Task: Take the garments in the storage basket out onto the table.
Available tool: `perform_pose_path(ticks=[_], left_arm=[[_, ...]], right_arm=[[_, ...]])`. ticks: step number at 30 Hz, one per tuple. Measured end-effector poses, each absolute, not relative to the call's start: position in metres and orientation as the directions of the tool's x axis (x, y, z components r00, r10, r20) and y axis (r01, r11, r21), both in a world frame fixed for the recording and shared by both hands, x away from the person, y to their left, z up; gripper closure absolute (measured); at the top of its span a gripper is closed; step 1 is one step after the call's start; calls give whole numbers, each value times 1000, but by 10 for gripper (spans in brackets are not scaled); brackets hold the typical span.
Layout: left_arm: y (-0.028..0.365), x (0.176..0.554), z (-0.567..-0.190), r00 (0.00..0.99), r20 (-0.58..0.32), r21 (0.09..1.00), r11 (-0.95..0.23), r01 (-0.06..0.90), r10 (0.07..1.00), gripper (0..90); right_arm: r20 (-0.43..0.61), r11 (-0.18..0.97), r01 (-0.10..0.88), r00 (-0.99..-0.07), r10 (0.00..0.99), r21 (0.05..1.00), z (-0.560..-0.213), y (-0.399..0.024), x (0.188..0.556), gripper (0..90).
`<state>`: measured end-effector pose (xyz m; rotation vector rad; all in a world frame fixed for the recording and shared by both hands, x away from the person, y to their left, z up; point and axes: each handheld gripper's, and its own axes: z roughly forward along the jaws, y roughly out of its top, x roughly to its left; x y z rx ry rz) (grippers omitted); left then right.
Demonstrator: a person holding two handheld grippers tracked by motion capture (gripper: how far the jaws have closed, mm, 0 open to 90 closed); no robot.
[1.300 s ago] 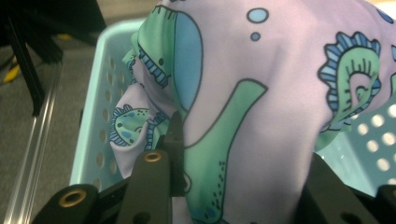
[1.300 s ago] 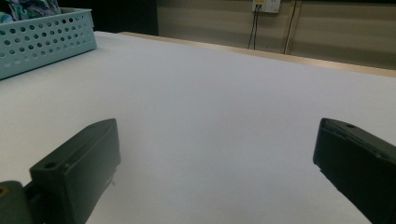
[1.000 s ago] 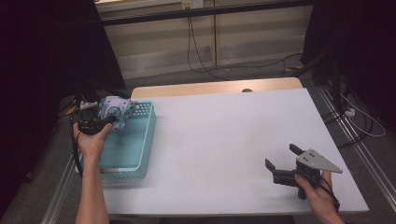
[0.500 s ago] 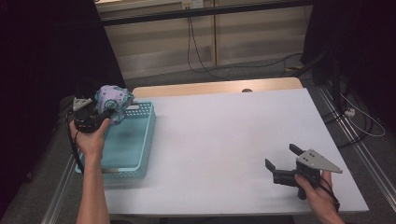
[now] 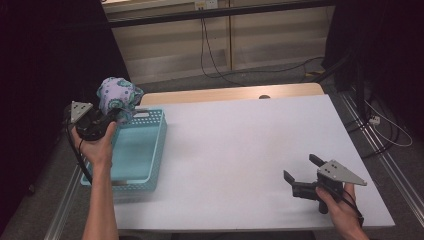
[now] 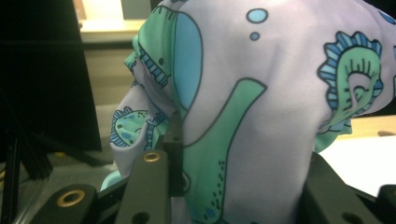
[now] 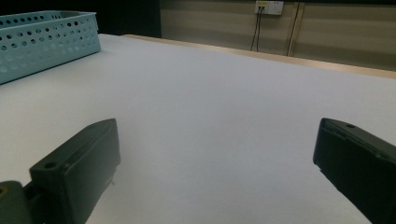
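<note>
A bunched lilac cloth (image 5: 117,96) with green and blue sea-creature prints hangs in the air above the far end of the teal basket (image 5: 142,165). My left gripper (image 5: 111,117) is shut on the cloth (image 6: 261,107), whose folds bulge between and over the black jaws. My right gripper (image 5: 299,175) rests near the table's front right corner, open, its jaws wide apart over bare white tabletop (image 7: 215,116) with nothing between them.
The perforated teal basket (image 7: 44,39) stands at the table's left edge and looks empty inside. A wooden strip (image 5: 235,93) borders the white table at the far side. Cables (image 5: 210,55) run along the floor and wall behind.
My left gripper has lifted the cloth up out of the basket and slightly back to the left. The right gripper has stayed still.
</note>
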<state>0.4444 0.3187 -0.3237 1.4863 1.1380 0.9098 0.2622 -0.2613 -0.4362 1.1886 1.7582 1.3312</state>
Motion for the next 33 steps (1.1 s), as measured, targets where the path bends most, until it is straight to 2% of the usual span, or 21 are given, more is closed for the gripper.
perform_pose_path(ticks=[15, 22, 33], left_arm=[[312, 427, -304, 284, -53, 998, 39, 58, 957, 644], [304, 413, -287, 295, -58, 997, 72, -37, 954, 644], [286, 403, -272, 373, -49, 995, 77, -61, 927, 642]], right_arm=[[36, 85, 282, -398, 917, 956, -436, -262, 262, 7], [35, 85, 281, -398, 917, 956, -436, -262, 262, 7], [34, 86, 280, -398, 917, 956, -436, -262, 262, 7]])
